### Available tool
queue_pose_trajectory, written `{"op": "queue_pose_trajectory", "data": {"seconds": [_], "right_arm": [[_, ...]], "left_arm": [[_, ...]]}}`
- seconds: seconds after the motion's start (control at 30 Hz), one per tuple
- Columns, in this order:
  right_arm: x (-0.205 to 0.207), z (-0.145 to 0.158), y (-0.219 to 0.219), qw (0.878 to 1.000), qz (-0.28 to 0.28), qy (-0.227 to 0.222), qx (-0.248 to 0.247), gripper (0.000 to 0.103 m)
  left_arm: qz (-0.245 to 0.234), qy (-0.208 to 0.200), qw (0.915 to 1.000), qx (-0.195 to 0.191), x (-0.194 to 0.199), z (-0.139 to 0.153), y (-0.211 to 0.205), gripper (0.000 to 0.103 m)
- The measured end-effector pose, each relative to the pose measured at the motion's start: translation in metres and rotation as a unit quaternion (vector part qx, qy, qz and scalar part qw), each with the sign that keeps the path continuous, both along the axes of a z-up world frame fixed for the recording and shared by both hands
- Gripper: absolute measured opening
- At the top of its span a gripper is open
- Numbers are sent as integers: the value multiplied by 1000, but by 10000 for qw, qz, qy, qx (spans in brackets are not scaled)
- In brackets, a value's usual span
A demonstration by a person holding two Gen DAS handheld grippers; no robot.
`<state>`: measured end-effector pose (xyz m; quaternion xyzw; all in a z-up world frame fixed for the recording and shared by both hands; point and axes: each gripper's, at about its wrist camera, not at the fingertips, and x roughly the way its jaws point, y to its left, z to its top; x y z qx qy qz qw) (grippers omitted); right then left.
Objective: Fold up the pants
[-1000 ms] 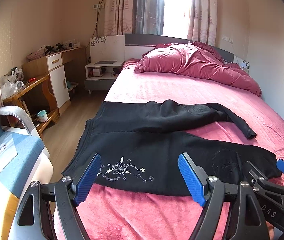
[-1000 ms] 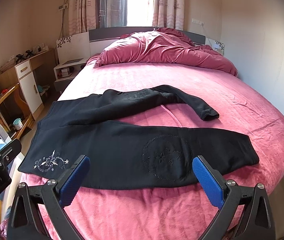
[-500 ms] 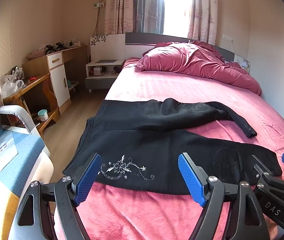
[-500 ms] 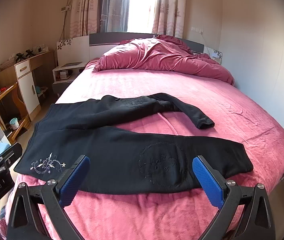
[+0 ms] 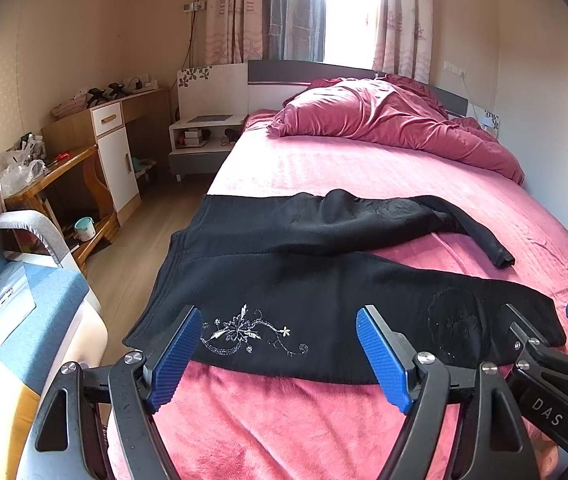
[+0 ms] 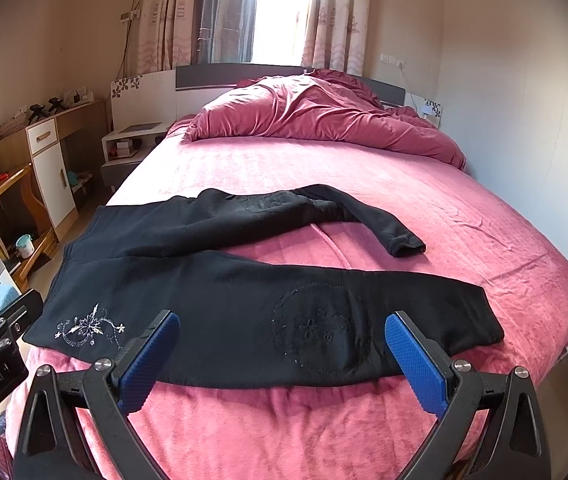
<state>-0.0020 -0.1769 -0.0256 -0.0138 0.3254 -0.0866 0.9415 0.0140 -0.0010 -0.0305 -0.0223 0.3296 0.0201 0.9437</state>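
Black pants (image 6: 219, 312) lying flat across my pink bed (image 6: 364, 172), waistband hanging over the left edge. Near leg's stretched out straight to the right, far leg's rumpled with its cuff kinked toward me. Silver flower embroidery (image 5: 243, 330) by the hip, plus a stitched circle patch (image 6: 320, 328) at the near knee.

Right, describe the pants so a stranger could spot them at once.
Start at the big bed with the pink cover. Across its near end lie the pants, spread flat, waistband at the left edge. They are the only black thing on the pink, with pale flower embroidery near the waist, unlike the crumpled maroon duvet by the headboard.
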Motion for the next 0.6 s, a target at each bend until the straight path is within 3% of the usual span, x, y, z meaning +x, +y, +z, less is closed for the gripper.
{"op": "queue_pose_trajectory", "data": {"seconds": [0.33,0.5,0.6], "right_arm": [[8,-22,-9,9992,7,338,218,103],[10,-37,-30,9934,218,449,1033,103],[12,-51,-40,9898,261,658,1234,103]], "left_arm": [[11,228,9997,39,10,-13,1,81],[-13,281,9996,-9,16,-22,7,81],[-20,394,9991,-138,21,-29,14,81]]}}
